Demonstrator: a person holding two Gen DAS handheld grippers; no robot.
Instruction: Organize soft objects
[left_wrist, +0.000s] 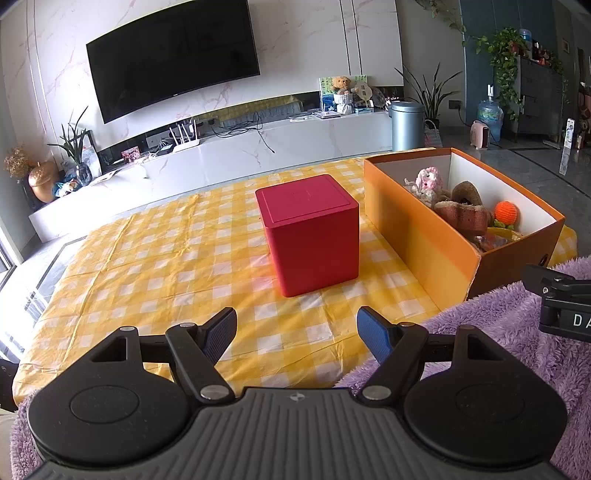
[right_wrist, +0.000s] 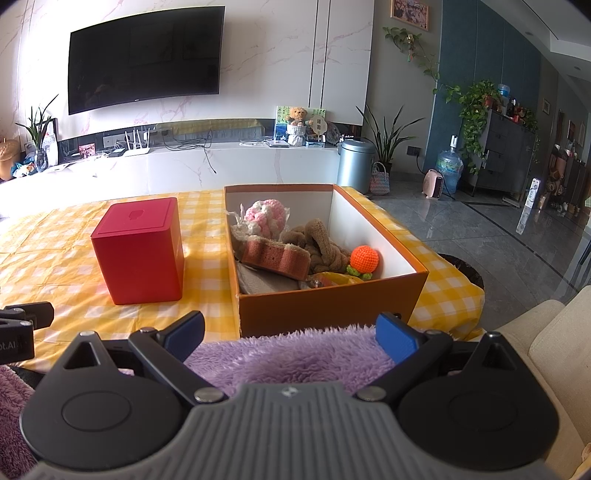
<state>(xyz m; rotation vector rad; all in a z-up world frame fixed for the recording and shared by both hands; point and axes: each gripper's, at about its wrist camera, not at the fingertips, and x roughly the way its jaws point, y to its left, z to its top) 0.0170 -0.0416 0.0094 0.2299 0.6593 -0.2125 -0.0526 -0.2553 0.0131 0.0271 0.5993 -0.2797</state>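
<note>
An orange box (left_wrist: 424, 236) (right_wrist: 332, 306) stands on the yellow checked tablecloth and holds soft toys: a pink knitted one (right_wrist: 264, 214), a brown plush (right_wrist: 314, 240), a pink sponge-like piece (right_wrist: 275, 258) and an orange knitted ball (right_wrist: 364, 260). A fluffy purple blanket (left_wrist: 517, 332) (right_wrist: 288, 358) lies at the table's near edge in front of the box. My left gripper (left_wrist: 296, 334) is open and empty, above the cloth, left of the blanket. My right gripper (right_wrist: 290, 338) is open, its fingers spread over the blanket.
A closed red cube box (left_wrist: 308, 232) (right_wrist: 140, 251) stands left of the orange box. The other gripper's body shows at the right edge of the left wrist view (left_wrist: 561, 302). A beige sofa (right_wrist: 554, 343) is at the right. A TV wall and cabinet are behind.
</note>
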